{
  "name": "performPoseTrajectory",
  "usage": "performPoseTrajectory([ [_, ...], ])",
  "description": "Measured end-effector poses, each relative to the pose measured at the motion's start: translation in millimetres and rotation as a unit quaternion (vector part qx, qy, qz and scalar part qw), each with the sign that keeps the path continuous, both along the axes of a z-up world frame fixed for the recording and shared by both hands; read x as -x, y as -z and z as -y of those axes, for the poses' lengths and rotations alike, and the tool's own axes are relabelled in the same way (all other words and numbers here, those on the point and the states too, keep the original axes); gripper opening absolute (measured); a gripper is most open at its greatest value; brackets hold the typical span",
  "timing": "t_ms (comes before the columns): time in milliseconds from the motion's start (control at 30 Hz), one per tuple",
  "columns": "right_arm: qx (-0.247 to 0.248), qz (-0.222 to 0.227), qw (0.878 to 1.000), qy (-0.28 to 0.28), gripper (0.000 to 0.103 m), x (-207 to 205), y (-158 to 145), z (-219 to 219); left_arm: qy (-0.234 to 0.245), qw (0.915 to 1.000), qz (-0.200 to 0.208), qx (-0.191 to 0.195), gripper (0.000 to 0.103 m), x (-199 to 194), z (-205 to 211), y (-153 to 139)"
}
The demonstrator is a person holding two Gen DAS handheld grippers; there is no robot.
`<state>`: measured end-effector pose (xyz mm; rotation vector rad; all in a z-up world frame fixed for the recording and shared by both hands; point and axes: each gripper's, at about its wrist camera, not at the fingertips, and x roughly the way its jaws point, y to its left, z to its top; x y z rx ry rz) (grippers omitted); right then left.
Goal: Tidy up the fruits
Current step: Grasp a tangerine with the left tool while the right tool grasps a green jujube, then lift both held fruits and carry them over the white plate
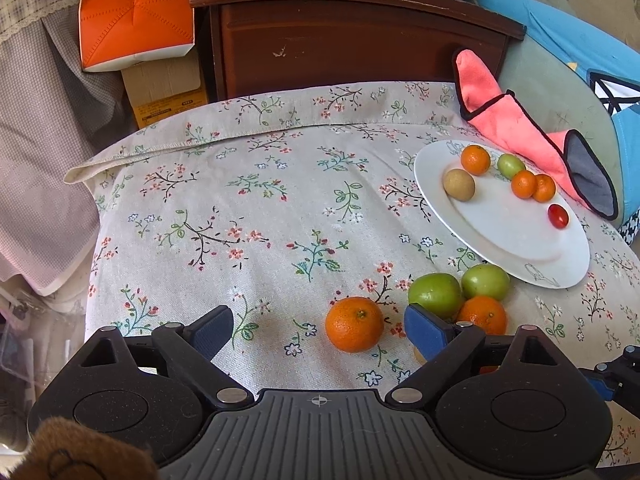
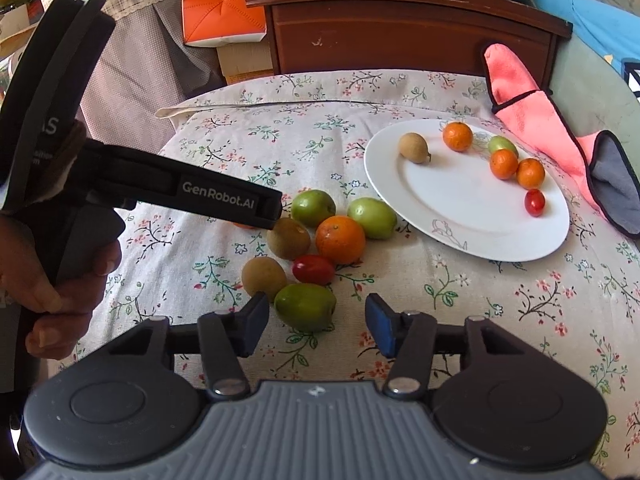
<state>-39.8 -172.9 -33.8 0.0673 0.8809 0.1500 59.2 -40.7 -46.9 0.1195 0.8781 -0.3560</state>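
A person works two hand-held claws over a flowered tablecloth (image 1: pixel 248 216), sorting loose fruit onto a white plate (image 2: pixel 460 216) that already carries six small pieces. The left claw (image 1: pixel 320 330) stands wide with nothing in it, a loose orange (image 1: pixel 354 324) sitting on the cloth between its fingers but touching neither. The right claw (image 2: pixel 316 322) is also wide and empty, poised over a green fruit (image 2: pixel 306 306) at the near edge of the pile, which lies just left of the plate.

These fruits look light and firm enough for a gentle squeeze, though being round they would likely roll if nudged on the soft cloth. The orange's dimpled skin should give good grip; the glossy green fruit and the small red tomato (image 2: pixel 313 269) look slicker, and the tomato seems the likeliest to bruise. Each is probably best taken across its widest part, with the fingers coming straight down.

The right-hand camera shows the whole pile, including two brown fruits (image 2: pixel 288 238) and the tomato, which the left claw's own finger largely hides in the left-hand camera. It also shows the person's hand (image 2: pixel 60 276) gripping the left tool. Only the left-hand camera shows the lone orange plainly between the fingers.
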Motion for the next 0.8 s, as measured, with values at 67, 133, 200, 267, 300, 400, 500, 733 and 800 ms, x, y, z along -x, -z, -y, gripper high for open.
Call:
performPoseTrajectory([
  [67, -0.001, -0.002, 1.0, -0.001, 0.047, -1, 1, 0, 0.003, 1.0, -0.002, 0.0, 0.084, -1, 1, 3],
  [133, -0.004, -0.003, 1.0, -0.004, 0.043, -2, 2, -1, 0.006, 1.0, -0.005, 0.001, 0.078, -1, 1, 5],
  [200, -0.005, -0.003, 1.0, -0.005, 0.041, -2, 3, -1, 0.009, 1.0, -0.003, -0.004, 0.073, -1, 2, 7],
  [267, -0.006, -0.003, 1.0, -0.009, 0.037, -2, 3, -3, 0.012, 0.9998, 0.007, -0.014, 0.068, 1, 3, 8],
  [300, -0.006, -0.003, 1.0, -0.011, 0.035, -3, 3, -3, 0.015, 0.9997, 0.012, -0.016, 0.067, 1, 4, 9],
  [400, -0.005, -0.002, 1.0, -0.012, 0.035, -3, 4, -3, 0.018, 0.9996, 0.018, -0.016, 0.051, 2, 5, 7],
  [500, -0.009, -0.004, 1.0, -0.009, 0.035, -3, 4, -4, 0.02, 0.9996, 0.018, -0.013, 0.037, 2, 5, 6],
  [733, -0.012, -0.003, 1.0, 0.004, 0.035, -3, 2, 0, 0.004, 0.9999, 0.006, 0.015, 0.027, -1, -2, 2],
  [800, -0.011, -0.002, 1.0, 0.01, 0.035, -3, 1, 1, -0.001, 0.9997, 0.009, 0.022, 0.027, -1, -5, 1],
])
